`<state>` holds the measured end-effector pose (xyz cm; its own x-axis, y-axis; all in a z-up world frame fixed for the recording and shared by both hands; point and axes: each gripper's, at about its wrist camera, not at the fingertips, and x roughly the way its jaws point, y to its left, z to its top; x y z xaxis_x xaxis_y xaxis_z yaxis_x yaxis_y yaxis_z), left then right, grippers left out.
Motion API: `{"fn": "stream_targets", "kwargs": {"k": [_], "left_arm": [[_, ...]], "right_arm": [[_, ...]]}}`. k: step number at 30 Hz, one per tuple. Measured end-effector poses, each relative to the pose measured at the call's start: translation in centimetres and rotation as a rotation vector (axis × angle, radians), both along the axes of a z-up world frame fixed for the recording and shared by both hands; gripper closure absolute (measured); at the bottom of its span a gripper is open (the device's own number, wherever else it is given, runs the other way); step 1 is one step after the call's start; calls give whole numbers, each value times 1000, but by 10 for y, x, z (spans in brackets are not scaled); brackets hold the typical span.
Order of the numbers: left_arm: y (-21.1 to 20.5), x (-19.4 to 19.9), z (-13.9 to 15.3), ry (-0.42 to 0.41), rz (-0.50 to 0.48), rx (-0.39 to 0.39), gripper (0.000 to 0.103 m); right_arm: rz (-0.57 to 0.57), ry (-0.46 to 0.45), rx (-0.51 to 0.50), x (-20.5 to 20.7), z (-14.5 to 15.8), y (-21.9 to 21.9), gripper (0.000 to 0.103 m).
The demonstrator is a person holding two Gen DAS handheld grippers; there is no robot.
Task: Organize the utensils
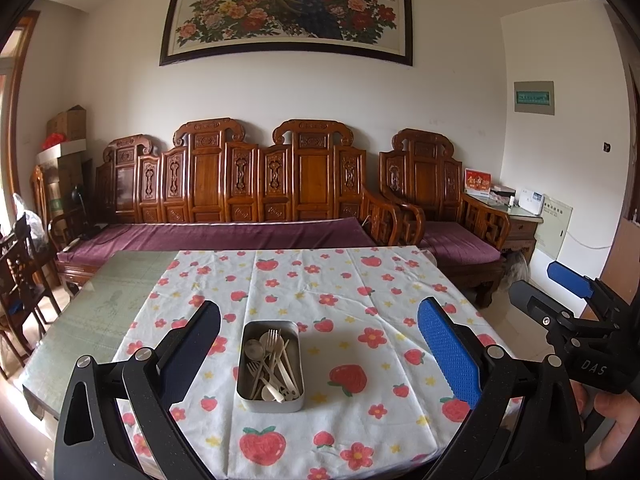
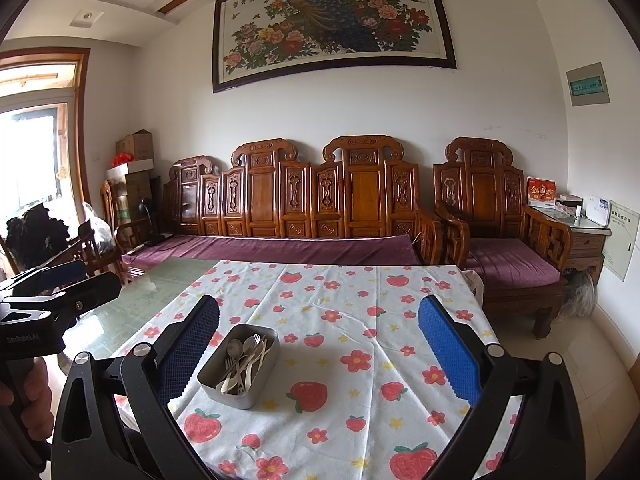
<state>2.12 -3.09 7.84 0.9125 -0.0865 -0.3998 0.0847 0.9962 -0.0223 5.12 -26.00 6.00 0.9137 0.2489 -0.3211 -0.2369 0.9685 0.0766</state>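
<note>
A grey metal tin (image 1: 245, 364) stands on the strawberry-print tablecloth (image 1: 344, 292), filled with several forks and spoons (image 1: 272, 364), some metal and some pale plastic. My left gripper (image 1: 320, 344) hovers above the near end of the table, open wide, and the tin sits between its fingers, untouched. My right gripper (image 2: 320, 344) is open too, with the tin (image 2: 224, 376) and its utensils (image 2: 244, 360) just beside its left finger. The other gripper shows at each view's edge: the right gripper (image 1: 560, 292) and the left gripper (image 2: 52, 284), each held by a hand.
The cloth covers the right part of a glass-topped table (image 1: 92, 320). Behind it runs a carved wooden bench (image 1: 248, 184) with purple cushions, an armchair (image 1: 436, 184) and a side table (image 1: 516, 216). A dark wooden chair (image 1: 16, 276) stands at the left.
</note>
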Motion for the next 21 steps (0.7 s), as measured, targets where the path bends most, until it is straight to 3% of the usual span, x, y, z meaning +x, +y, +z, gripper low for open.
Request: {"fn": "stream_targets", "kwargs": {"k": [21], "left_arm": [[2, 2, -1, 4, 6, 0, 8]], "right_arm": [[1, 1, 0, 0, 0, 0, 2]]}}
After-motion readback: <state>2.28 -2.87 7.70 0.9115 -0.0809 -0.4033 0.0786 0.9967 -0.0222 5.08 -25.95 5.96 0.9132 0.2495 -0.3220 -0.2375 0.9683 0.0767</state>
